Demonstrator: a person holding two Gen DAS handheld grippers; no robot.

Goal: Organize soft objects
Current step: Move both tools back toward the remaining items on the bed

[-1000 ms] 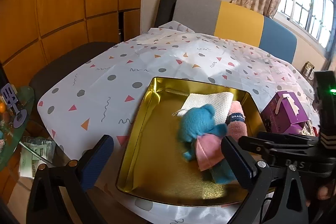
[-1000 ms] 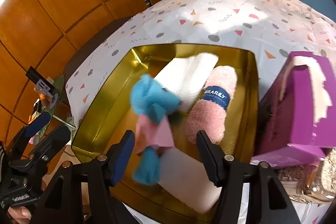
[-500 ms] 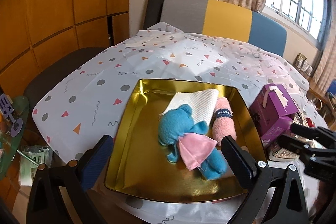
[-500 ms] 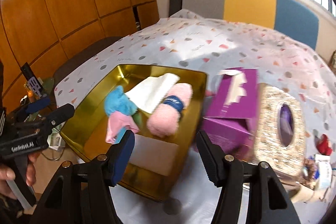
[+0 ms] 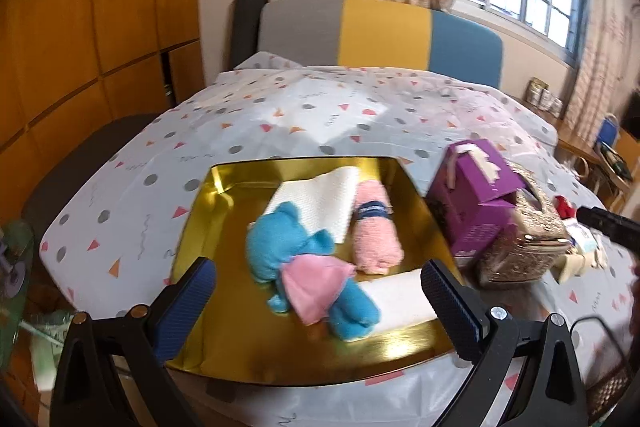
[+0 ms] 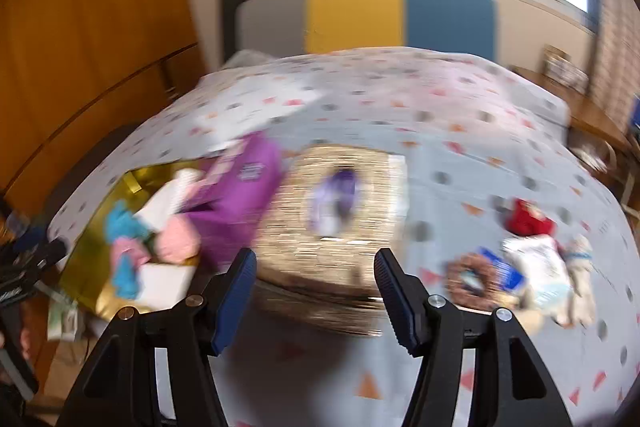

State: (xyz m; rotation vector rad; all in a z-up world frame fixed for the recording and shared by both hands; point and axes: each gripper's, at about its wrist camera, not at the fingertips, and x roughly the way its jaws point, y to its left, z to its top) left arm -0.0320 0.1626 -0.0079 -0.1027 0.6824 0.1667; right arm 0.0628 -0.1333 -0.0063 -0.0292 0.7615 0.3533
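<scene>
The left gripper (image 5: 316, 301) has its fingers spread wide and empty, framing the blue plush toy (image 5: 308, 273) lying in the gold tray (image 5: 208, 211) beside a pink rolled towel (image 5: 376, 231) and white cloths. The right gripper (image 6: 316, 297) is likewise parted and empty, above a woven box (image 6: 340, 219) on the worktop (image 6: 460, 131), the purple box (image 6: 236, 203) to its left.

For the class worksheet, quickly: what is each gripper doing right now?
Left gripper: open, holding nothing.
Right gripper: open, holding nothing.
</scene>
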